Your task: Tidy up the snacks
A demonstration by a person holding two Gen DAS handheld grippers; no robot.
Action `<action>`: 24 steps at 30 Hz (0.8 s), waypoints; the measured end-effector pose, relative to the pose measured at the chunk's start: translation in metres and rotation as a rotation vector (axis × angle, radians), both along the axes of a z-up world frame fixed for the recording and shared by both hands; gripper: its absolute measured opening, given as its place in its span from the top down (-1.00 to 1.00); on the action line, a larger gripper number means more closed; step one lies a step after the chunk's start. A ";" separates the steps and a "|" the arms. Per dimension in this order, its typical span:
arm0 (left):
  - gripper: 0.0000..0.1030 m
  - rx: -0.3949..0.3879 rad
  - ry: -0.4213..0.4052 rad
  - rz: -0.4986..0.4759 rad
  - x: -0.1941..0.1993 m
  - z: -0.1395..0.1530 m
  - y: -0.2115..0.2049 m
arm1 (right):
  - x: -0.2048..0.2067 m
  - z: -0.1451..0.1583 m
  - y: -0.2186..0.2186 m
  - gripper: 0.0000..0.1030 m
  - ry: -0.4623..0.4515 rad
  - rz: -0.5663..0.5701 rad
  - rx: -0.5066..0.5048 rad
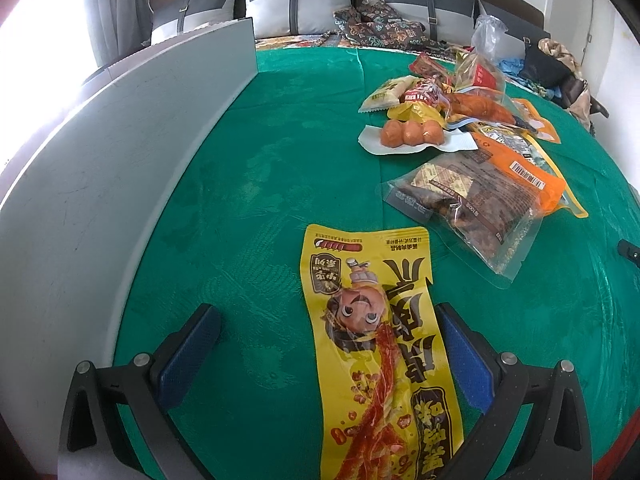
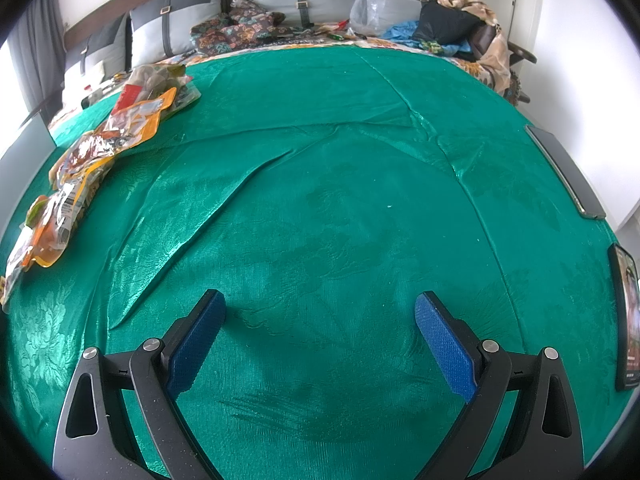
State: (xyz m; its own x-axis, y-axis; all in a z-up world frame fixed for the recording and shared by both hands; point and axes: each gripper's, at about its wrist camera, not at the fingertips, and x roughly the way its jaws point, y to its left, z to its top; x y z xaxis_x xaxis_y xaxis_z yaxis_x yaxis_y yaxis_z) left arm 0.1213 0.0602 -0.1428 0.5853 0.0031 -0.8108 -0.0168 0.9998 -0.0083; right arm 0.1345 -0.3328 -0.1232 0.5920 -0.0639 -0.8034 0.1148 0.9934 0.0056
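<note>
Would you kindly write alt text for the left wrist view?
The open left tool straddles a long yellow snack packet lying flat on a green cloth. A pile of other snacks lies farther off to the right, and a grey board stands along the left.

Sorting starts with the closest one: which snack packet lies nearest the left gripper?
The long yellow packet with the cartoon face, lying alone between the open jaws of the left gripper; the others sit heaped farther off.

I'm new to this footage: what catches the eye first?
A long yellow snack packet lies flat on the green tablecloth between the open left gripper fingers. Beyond it to the right sits a heap of snack bags. The right gripper is open over bare cloth.
</note>
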 end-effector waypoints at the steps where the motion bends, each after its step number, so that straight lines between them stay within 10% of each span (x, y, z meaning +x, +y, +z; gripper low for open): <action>1: -1.00 0.000 -0.001 0.001 0.000 0.000 0.000 | 0.000 0.000 0.000 -0.90 0.000 0.000 0.000; 14: -1.00 -0.003 -0.014 0.010 -0.005 0.000 0.001 | 0.008 0.016 0.015 -0.86 0.038 -0.044 0.013; 18: -1.00 -0.003 -0.014 0.011 -0.005 0.000 0.001 | 0.023 0.060 0.095 -0.86 -0.049 0.134 0.129; 24: -1.00 -0.004 -0.014 0.010 -0.005 0.000 0.001 | 0.069 0.067 0.247 -0.85 -0.053 0.425 -0.084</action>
